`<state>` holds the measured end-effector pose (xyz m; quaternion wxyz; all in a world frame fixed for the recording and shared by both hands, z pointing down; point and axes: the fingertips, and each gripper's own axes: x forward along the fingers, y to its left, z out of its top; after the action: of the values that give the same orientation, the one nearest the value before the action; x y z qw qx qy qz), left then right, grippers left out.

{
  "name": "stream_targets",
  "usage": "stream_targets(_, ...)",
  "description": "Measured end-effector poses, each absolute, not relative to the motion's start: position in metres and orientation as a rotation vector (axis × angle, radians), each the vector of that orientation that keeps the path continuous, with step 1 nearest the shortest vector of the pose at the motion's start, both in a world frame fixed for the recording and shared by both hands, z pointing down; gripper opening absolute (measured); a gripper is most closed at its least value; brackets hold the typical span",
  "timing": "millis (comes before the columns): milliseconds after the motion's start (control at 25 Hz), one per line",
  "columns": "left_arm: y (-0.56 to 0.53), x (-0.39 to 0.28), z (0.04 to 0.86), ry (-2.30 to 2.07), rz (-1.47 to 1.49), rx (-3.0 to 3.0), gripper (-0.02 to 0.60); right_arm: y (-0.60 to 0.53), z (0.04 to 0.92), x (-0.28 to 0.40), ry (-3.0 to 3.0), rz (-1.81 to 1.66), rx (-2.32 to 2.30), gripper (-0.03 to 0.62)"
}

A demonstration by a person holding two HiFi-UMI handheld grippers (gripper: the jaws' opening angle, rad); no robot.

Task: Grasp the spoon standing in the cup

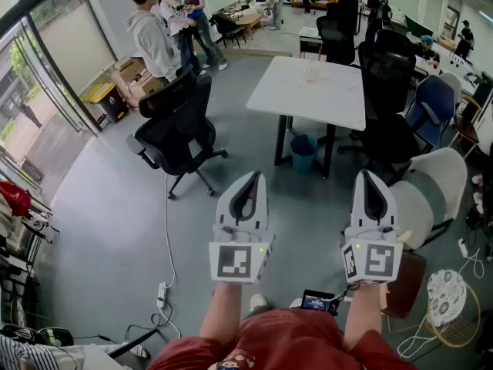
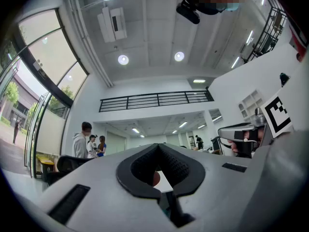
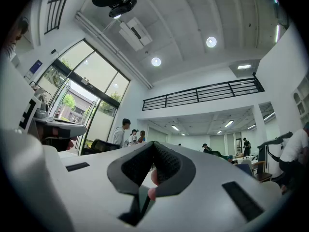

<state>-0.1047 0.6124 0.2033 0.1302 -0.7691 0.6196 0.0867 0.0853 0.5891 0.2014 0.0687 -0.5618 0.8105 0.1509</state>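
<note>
A white table (image 1: 331, 102) stands ahead of me across the grey floor. On its far half sits a small clear thing (image 1: 314, 73), too small to tell as a cup or a spoon. My left gripper (image 1: 254, 176) and my right gripper (image 1: 368, 173) are held side by side above the floor, well short of the table, both aimed toward it. Each has its jaws shut with the tips touching and nothing between them. In the left gripper view the left gripper (image 2: 157, 147) points at the far room, and so does the right gripper (image 3: 153, 144) in its own view.
A black office chair (image 1: 179, 133) stands left of the table, and more chairs (image 1: 389, 91) crowd its right side. A blue bin (image 1: 303, 153) sits under the table. A cable and power strip (image 1: 162, 291) lie on the floor at left. Several people (image 1: 166, 29) stand at the back.
</note>
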Motion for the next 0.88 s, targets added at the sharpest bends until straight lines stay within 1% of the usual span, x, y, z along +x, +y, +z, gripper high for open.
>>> stream_targets(640,0.614,-0.083,0.205,1.819,0.232,-2.237,0.009,0.588,0.219,0.099,2.509,0.391,-1.68,0.012)
stream_targets(880,0.613,-0.055,0.216,1.819,0.214,-2.267,0.009,0.59,0.231,0.127,2.494,0.334,-1.689,0.012)
